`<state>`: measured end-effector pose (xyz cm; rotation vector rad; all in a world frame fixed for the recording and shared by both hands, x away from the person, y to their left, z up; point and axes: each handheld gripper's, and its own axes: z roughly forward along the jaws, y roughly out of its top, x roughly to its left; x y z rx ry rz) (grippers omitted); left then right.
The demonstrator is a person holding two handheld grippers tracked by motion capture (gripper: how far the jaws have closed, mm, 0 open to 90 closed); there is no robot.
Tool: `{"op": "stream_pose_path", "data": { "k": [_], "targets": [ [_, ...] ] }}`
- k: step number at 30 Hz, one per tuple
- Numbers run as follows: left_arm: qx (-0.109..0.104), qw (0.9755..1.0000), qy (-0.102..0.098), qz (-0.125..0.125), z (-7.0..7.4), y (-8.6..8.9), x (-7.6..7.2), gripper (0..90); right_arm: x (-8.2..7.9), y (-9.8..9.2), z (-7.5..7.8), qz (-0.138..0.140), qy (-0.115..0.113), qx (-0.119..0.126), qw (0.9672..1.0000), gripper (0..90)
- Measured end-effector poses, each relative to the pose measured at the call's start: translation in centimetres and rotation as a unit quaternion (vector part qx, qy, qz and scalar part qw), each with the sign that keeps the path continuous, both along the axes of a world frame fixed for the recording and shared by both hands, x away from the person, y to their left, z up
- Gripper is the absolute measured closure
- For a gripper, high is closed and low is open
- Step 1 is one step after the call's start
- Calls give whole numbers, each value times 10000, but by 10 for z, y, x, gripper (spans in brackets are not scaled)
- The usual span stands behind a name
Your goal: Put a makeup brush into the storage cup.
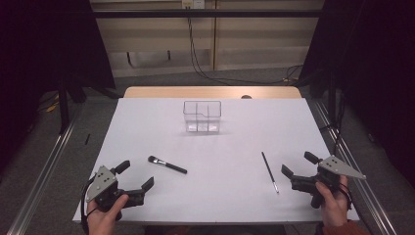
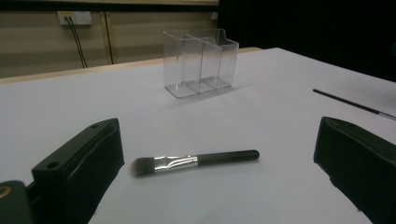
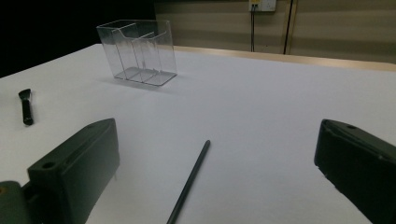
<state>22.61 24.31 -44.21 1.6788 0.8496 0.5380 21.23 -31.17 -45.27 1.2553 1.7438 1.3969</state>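
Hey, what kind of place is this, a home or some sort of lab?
Probably a lab or recording setup: a white-covered table ringed by dark curtains, bare cables on the back wall, and a hand-held gripper at each side.

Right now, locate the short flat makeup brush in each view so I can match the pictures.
High view: makeup brush lies left of centre, near the left gripper.
Left gripper view: low centre, between the open jaws.
Right gripper view: far left edge.
Shared landmark: the clear organizer at the table's far side.

Flat makeup brush (image 1: 167, 165) and thin brush (image 1: 269, 171) lie apart.
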Motion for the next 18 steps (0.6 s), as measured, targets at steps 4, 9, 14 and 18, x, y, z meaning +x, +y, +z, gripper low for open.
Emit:
{"op": "stream_pose_path", "data": {
  "k": [4,9,14,18],
  "targets": [
    [0,10000,56,-77,-2,-2,3,15,2,1,-1,26,6,-54,10000,2],
    [130,9996,150,-210,-4,-4,7,14,6,2,-3,81,6,-162,9998,2],
    [41,9992,217,-323,-5,-6,13,14,10,4,-4,149,27,-183,9997,2],
    [49,9990,242,-364,-5,-7,16,14,13,4,-5,169,40,-118,9998,3]
  ]
}}
